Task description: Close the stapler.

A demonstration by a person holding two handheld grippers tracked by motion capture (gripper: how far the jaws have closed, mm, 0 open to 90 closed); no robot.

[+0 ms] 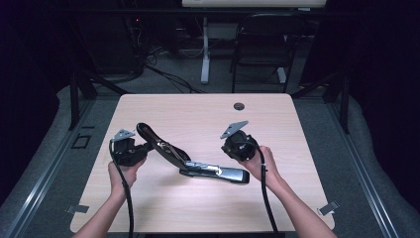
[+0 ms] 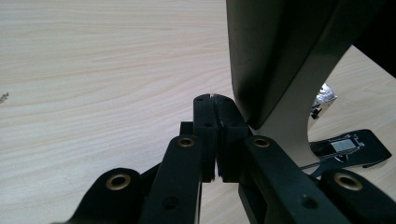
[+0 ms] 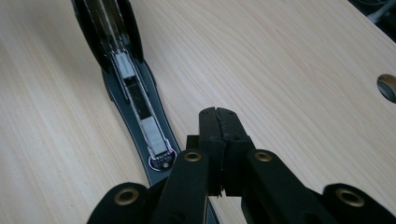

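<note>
One opened stapler (image 1: 198, 161) lies on the table (image 1: 277, 119) between two grippers, left (image 1: 143, 148) and right (image 1: 229, 148), both closed, empty.

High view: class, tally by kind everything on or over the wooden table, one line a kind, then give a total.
Stapler, swung open: 1
Handheld grippers: 2, the left gripper and the right gripper, both with fingers shut on nothing
Cable hole in the table: 1
Total: 4
</note>
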